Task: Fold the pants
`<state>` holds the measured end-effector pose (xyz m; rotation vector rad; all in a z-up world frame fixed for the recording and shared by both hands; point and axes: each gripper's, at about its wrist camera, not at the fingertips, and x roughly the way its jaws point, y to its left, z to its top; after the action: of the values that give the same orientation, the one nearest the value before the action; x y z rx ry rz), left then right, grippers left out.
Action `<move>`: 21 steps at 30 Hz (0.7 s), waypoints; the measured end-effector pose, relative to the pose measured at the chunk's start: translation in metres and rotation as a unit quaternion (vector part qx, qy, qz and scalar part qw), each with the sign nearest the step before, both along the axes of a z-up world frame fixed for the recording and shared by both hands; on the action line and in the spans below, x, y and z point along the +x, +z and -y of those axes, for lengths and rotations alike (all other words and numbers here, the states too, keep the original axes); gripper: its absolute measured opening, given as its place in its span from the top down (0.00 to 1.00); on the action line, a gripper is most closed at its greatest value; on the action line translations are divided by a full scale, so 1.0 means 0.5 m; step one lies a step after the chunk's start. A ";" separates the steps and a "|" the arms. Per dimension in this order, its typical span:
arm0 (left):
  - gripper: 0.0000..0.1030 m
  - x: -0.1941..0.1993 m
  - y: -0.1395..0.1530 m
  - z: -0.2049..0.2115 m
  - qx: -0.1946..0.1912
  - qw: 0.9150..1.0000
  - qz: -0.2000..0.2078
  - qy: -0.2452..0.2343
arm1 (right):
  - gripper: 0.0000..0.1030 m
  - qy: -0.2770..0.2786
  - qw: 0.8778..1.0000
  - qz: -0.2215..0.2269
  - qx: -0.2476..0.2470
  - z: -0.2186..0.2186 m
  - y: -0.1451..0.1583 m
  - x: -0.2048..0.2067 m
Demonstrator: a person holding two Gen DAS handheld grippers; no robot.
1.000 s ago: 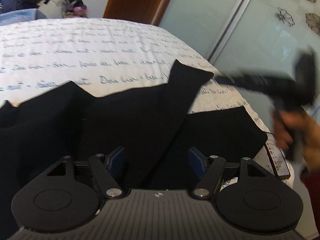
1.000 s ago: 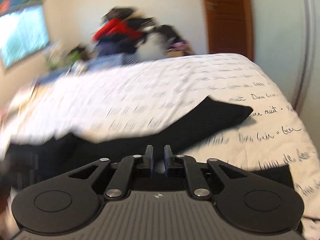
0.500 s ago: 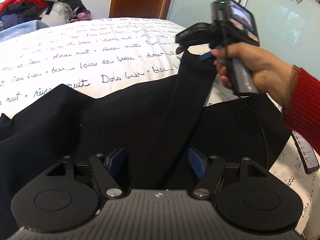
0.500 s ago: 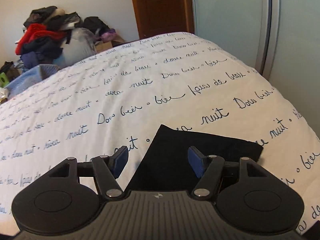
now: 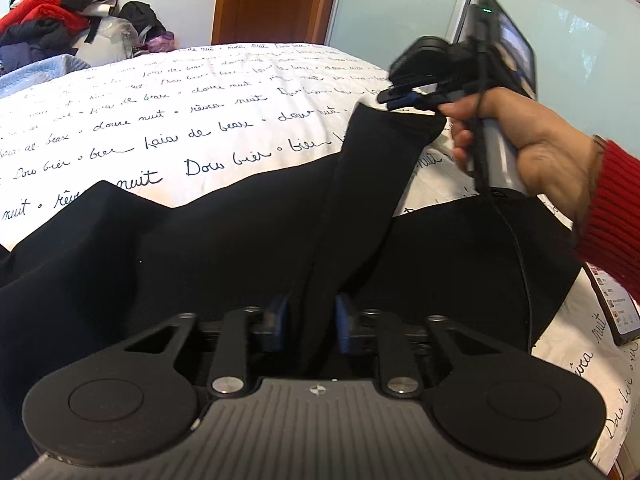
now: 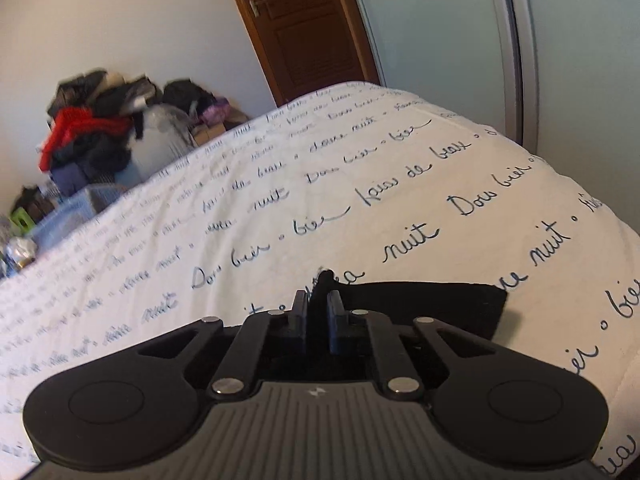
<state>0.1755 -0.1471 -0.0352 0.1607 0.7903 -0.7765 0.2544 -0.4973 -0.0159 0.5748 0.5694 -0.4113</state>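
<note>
left wrist view: we saw the black pants [image 5: 224, 256] spread across the near part of the bed [image 5: 192, 120], over a white cover printed with handwritten words. one pant leg ran up from our left gripper [image 5: 310, 322] toward the far right. the left gripper's blue fingers [image 5: 280, 320] were closing on a raised fold of the black cloth, which sat between them; we judged the pads to be pressing it. at the far end of that leg, the right gripper [image 5: 394, 100] had its blue-tipped fingers drawn together on the hem, which stood slightly lifted off the cover. a hand [image 5: 532, 152] with a red ribbed sleeve [image 5: 612, 216] held its handle, and a black cable hung down from it across the pants. a phone [image 5: 614, 308] lay on the bed at the right edge, just beside the pants. behind the bed we noted a heap of clothes [image 5: 52, 28], a brown door [image 5: 276, 0] and frosted glass panels with flower prints.

right wrist view: the right gripper [image 6: 318, 314] had its fingers [image 6: 300, 312] nearly together, pinching a thin ridge of black cloth that stuck up between them. the hem of the pant leg [image 6: 440, 308] lay flat on the cover to the right of the fingers. the rest of the bed [image 6: 280, 184] beyond was bare cover. the clothes heap [image 6: 100, 128] and door [image 6: 304, 28] showed at the back.
</note>
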 end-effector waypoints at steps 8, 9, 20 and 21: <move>0.80 -0.018 -0.010 0.014 0.014 1.000 0.023 -0.006 | 0.90 0.002 0.999 0.008 0.041 0.035 0.016 -0.057; 0.80 -0.015 -0.011 0.014 0.011 1.000 0.019 -0.004 | 0.90 0.002 0.999 -0.011 0.033 0.027 0.018 -0.044; 0.69 -0.016 -0.011 0.005 -0.004 1.000 0.007 -0.003 | 0.30 -0.024 0.986 -0.137 -0.091 -0.060 -0.023 0.141; 0.67 -0.016 -0.012 0.005 -0.007 1.000 0.005 -0.004 | 0.31 -0.031 0.985 -0.139 -0.100 -0.060 -0.027 0.145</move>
<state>0.1676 -0.1498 -0.0409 0.1559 0.7748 -0.7871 0.3267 -0.4675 -0.0297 0.3441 0.7697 -0.6055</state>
